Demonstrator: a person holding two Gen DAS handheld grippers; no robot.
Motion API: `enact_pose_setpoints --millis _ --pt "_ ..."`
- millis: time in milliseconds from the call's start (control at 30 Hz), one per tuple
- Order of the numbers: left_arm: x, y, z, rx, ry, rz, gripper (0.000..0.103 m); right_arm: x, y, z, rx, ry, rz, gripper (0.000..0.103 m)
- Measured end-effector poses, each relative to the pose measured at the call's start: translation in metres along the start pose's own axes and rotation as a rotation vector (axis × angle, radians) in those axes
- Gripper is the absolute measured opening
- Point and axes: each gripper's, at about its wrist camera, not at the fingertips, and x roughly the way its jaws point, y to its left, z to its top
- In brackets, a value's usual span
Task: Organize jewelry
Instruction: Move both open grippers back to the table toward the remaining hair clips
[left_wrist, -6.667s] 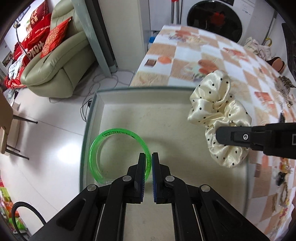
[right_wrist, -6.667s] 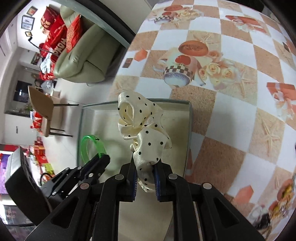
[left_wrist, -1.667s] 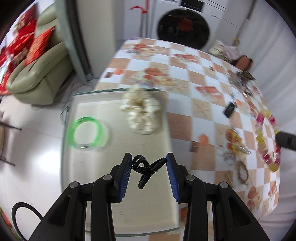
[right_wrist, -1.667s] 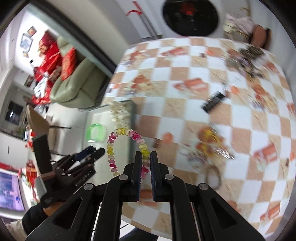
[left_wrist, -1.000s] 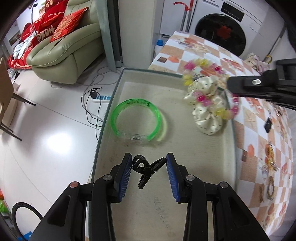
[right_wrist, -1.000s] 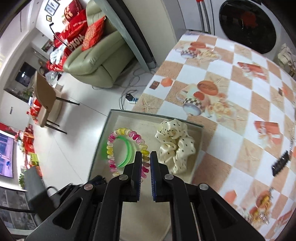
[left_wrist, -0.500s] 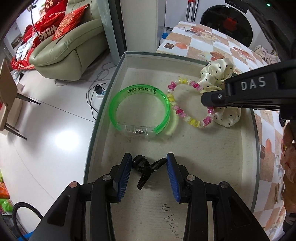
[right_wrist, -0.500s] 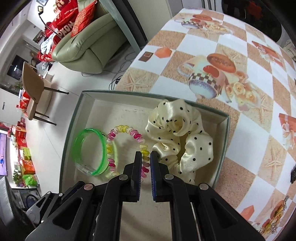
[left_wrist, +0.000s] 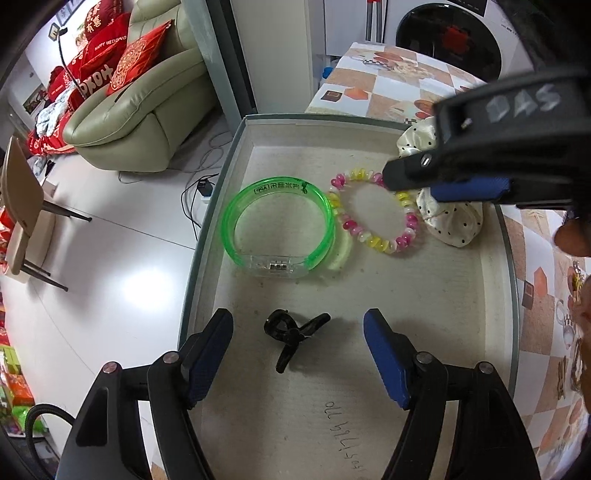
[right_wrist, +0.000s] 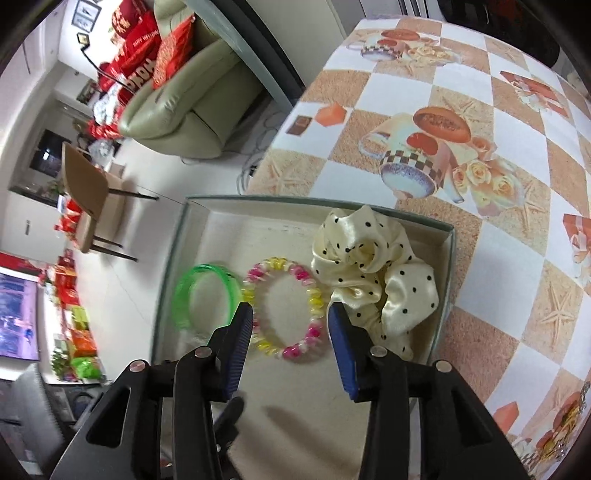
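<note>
You've got a pale green leather sofa (left_wrist: 140, 107) w/ red embroidered cushions (left_wrist: 136, 66), tan chair (right_wrist: 86, 192) on white floor, checkered printed tablecloth (right_wrist: 480, 129).

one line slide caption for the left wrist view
Left claw opening over a black hair clip in the tray, beside green bangle and beaded bracelet.

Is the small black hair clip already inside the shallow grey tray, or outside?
Inside: the black hair clip lies on the grey tray floor, untouched.
</note>
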Motion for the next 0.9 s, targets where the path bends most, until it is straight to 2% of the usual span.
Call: enact_pose_setpoints --millis 133,167,200,333,433,467,700,900 --pt "-0.005 -0.002 -0.002 0.000 0.007 -0.012 0.078 -0.026 -0.003 -0.006 0.025 -0.040 0.051 0.055" --pt "-0.006 -0.003 -0.002 0.004 0.010 -0.008 0.094 -0.034 -0.005 -0.008 0.035 -0.051 0.063 0.057" --pt "-0.008 -0.004 -0.002 0.006 0.008 -0.004 0.103 -0.042 -0.008 -0.011 0.047 -0.061 0.075 0.059" --pt "-0.016 -0.020 -0.002 0.053 -0.011 0.009 0.103 -0.068 -0.021 -0.024 0.083 -0.094 0.089 0.064" --pt "-0.025 -0.033 0.004 0.091 -0.027 0.002 0.103 -0.087 -0.040 -0.035 0.132 -0.115 0.090 0.080" --pt "-0.030 -0.040 0.006 0.108 -0.038 -0.002 0.103 -0.096 -0.052 -0.041 0.158 -0.130 0.077 0.085" --pt "-0.056 -0.088 0.027 0.199 -0.090 -0.042 0.103 -0.140 -0.119 -0.080 0.286 -0.179 -0.010 0.085" --pt "-0.072 -0.143 0.036 0.290 -0.107 -0.095 0.103 -0.171 -0.174 -0.129 0.328 -0.175 -0.170 0.085"
